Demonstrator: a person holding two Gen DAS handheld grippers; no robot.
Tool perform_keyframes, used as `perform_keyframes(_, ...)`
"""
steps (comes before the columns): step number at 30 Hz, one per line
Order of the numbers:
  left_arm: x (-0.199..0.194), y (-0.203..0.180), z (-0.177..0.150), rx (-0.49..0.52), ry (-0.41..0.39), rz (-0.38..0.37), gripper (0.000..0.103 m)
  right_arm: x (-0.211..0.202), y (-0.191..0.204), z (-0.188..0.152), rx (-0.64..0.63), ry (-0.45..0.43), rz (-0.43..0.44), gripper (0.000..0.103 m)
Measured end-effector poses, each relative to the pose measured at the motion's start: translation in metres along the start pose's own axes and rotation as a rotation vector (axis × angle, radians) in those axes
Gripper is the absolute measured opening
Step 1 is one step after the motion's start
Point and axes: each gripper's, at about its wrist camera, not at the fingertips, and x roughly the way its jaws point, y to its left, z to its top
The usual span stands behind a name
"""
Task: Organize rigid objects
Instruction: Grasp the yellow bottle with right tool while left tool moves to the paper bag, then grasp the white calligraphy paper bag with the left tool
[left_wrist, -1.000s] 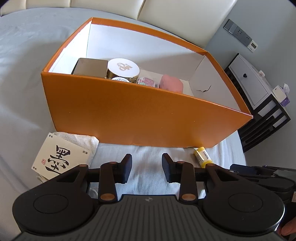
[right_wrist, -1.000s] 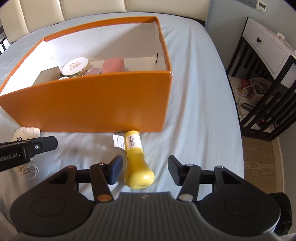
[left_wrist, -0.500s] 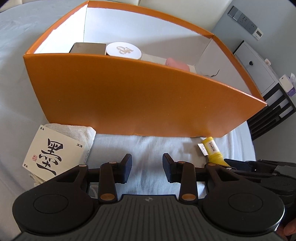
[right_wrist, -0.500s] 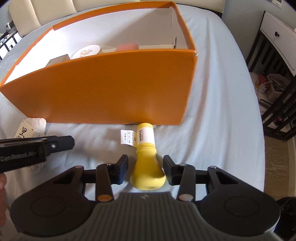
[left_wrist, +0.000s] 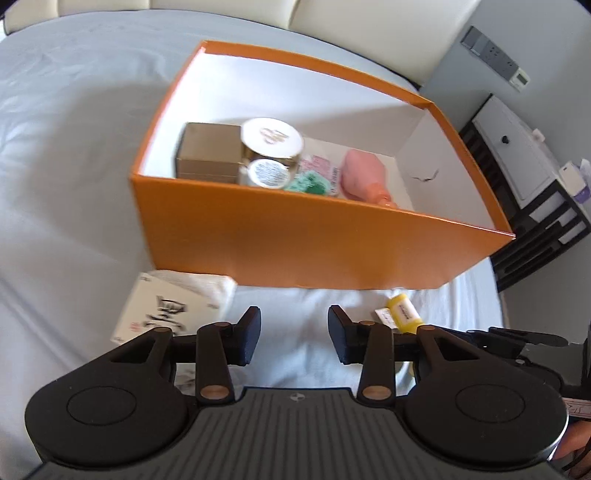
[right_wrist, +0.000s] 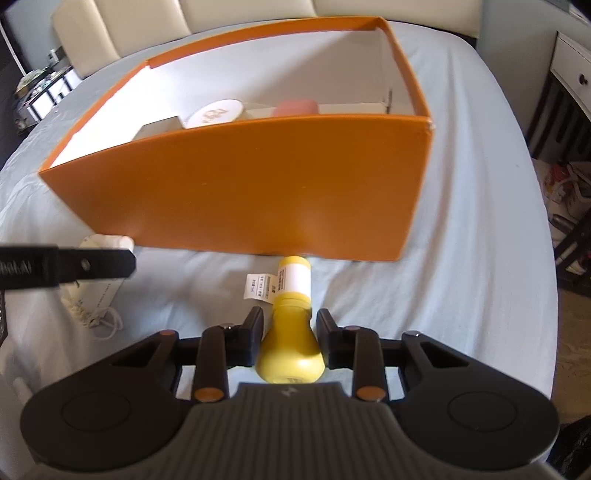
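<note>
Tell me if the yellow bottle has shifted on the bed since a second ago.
No. The yellow bottle lies with its cap end at the orange box front wall, as before. Only the right gripper changed: its jaws are closing around the bottle.

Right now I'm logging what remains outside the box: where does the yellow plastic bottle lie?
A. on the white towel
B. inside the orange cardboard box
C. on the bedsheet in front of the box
C: the yellow plastic bottle lies on the bedsheet, its cap toward the orange cardboard box.

Right gripper (right_wrist: 289, 338) jaws closing, now flanking the yellow bottle (right_wrist: 291, 345), seemingly touching it; earlier they stood wide apart. Left gripper (left_wrist: 293, 334) jaws opening, nothing between.
</note>
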Motion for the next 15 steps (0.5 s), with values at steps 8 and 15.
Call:
perform_keyframes(8, -0.014, 0.019, 0.002, 0.007, 0.06, 0.184, 0.056, -0.003, 0.008, -0.003, -0.041, -0.008, 0.032, 0.024)
perform_keyframes(15, -0.005, 0.034, 0.002, -0.025, -0.01, 0.215, 0.068, 0.0, 0.01, -0.004, -0.057, 0.011, 0.04, 0.022)
